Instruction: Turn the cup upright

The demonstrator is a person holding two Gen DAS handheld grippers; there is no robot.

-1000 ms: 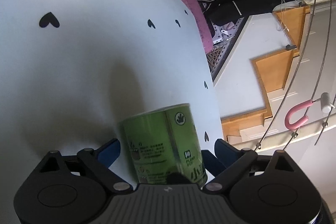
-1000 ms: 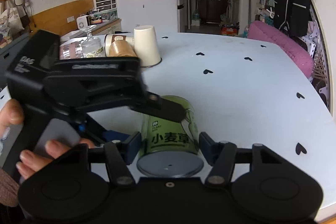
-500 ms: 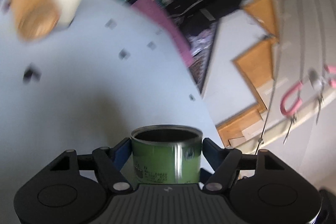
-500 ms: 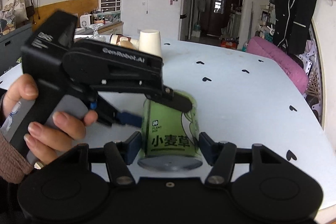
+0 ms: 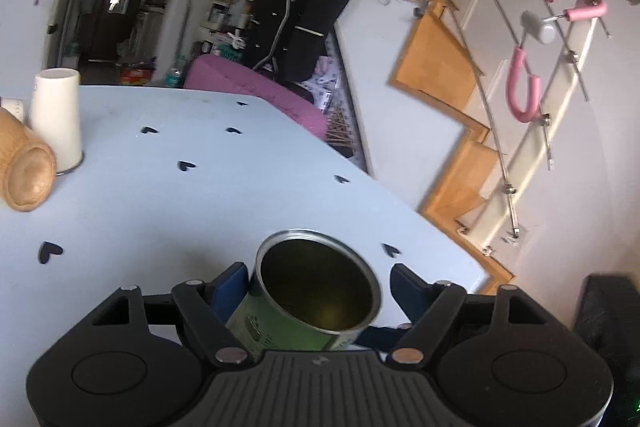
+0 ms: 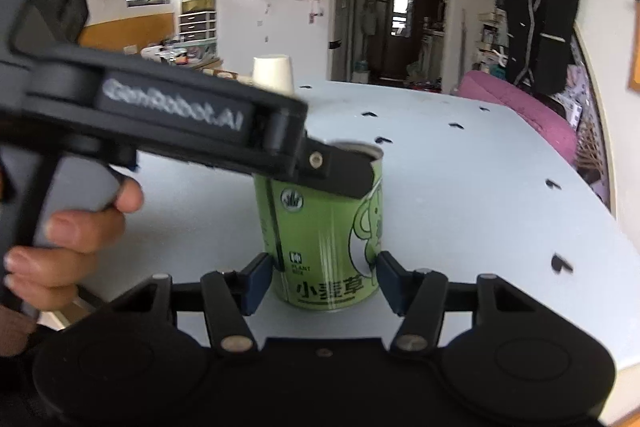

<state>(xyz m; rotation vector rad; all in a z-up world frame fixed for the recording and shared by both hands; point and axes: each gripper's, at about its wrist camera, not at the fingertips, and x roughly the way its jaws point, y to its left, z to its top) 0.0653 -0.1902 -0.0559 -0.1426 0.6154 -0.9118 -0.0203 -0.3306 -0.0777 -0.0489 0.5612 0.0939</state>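
- Green cup [image 6: 326,231], a tin-like can, stands mouth up on the tabletop [image 6: 460,187], near its front edge and toward the right-hand corner.
- Left gripper [image 5: 320,287]: jaws part open around the upper wall. The left pad looks to touch the cup; the right pad stands clear, so no firm clamp.
- Right gripper [image 6: 320,277]: jaws wide, bracketing the base, the left pad very close. Contact cannot be told.
- Handling, judged: thin metal wall, rigid, interior [image 5: 316,287] empty, so light. Glossy printed skin is likely slippery under the pads. Not fragile, though a hard pinch could dent it.
- Best hold: across the mid-wall, pads on opposite sides, away from the sharp rolled rim.
- Flip looks essentially complete.
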